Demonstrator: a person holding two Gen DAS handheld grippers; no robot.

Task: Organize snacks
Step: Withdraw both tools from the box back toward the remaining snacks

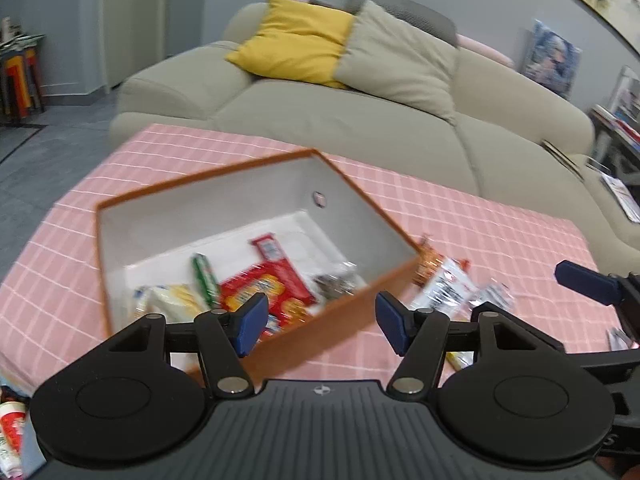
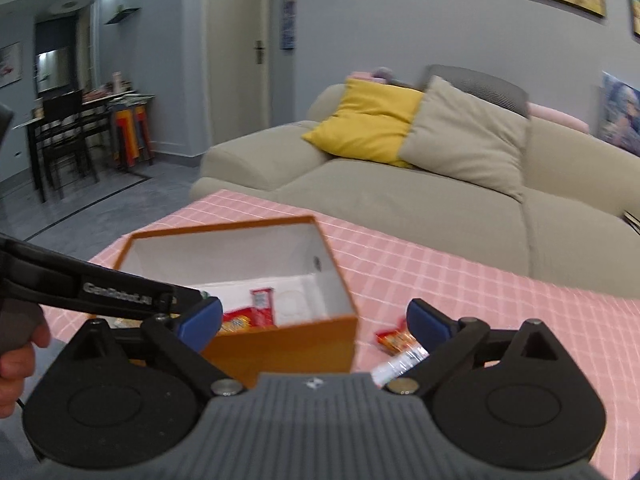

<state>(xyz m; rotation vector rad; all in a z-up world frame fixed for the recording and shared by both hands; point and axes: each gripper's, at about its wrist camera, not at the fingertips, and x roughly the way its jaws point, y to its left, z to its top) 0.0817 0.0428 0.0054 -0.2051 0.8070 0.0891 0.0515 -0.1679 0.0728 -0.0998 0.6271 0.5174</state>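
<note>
An orange box (image 1: 348, 308) with a white inside stands on the pink checked tablecloth (image 1: 480, 220). It holds several snacks: a red cracker pack (image 1: 268, 288), a green stick (image 1: 204, 276), a pale yellow pack (image 1: 172, 300) and a dark wrapped one (image 1: 334, 284). My left gripper (image 1: 322, 324) is open and empty above the box's near wall. Loose snacks (image 1: 444, 280) lie to the right of the box. In the right wrist view my right gripper (image 2: 314, 326) is open and empty, over the box (image 2: 280, 344) and a red and clear packet (image 2: 400, 344).
A beige sofa (image 1: 360, 120) with yellow and grey cushions runs behind the table. The right gripper's blue finger (image 1: 584, 280) shows at the right edge of the left wrist view. A red and white packet (image 1: 12, 428) lies at the lower left. A dining table (image 2: 80, 120) stands far left.
</note>
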